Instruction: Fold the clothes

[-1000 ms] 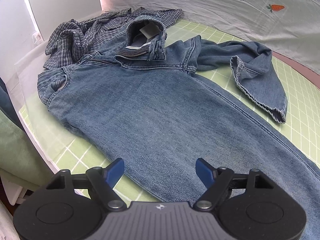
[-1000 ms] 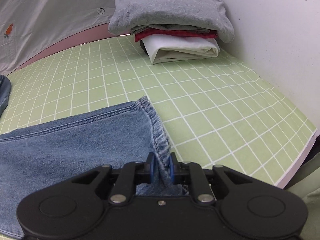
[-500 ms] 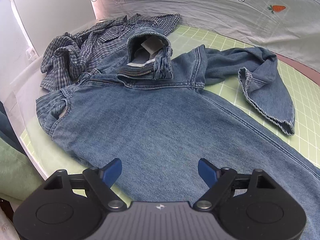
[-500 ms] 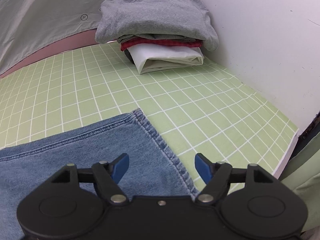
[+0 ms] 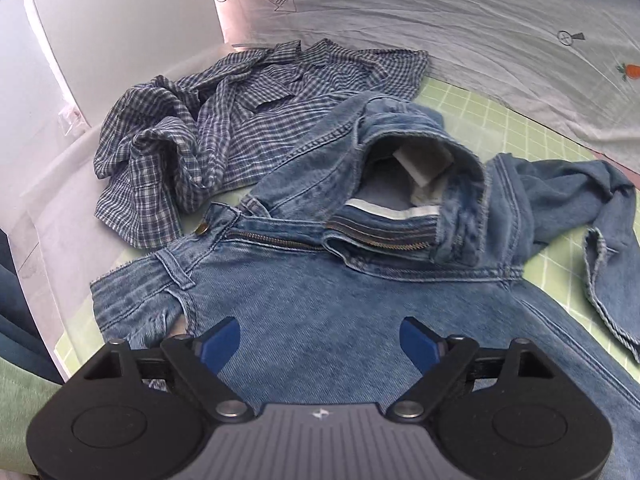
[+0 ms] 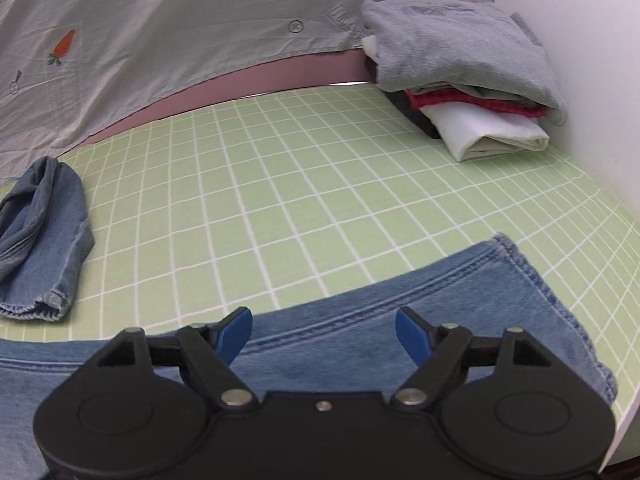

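- A green surface [image 6: 304, 184] ruled with white squares fills both views, with a grey sheet [image 6: 168, 28] printed with carrots hanging along its far side and a white wall [image 6: 600, 60] on the right.
- The jeans [image 5: 360, 312] lie spread on the surface: waist and open zipper at the left end, one leg stretched flat toward the right, the other leg [image 6: 40, 216] bunched up behind it.
- A crumpled checked shirt [image 5: 208, 128] lies at the far left corner, touching the waistband of the jeans.
- A stack of folded clothes [image 6: 464, 76], grey on top, sits in the far right corner against the wall.
- The hem [image 6: 548, 300] of the flat leg ends near the surface's right front edge; between that leg and the stack the green squares are bare, the widest open room.
- The left hand-held gripper [image 5: 320, 338] is spread wide, holding nothing, above the hip area of the jeans beside the pocket.
- The right hand-held gripper [image 6: 323, 330] is likewise spread and empty, above the flat leg.
- A second ago the right one was pinching the hem; it has since let go and shifted leftward along the leg, so the hem now lies off to its right.
- The left one has moved up the jeans toward the waist, its fingers spread throughout.
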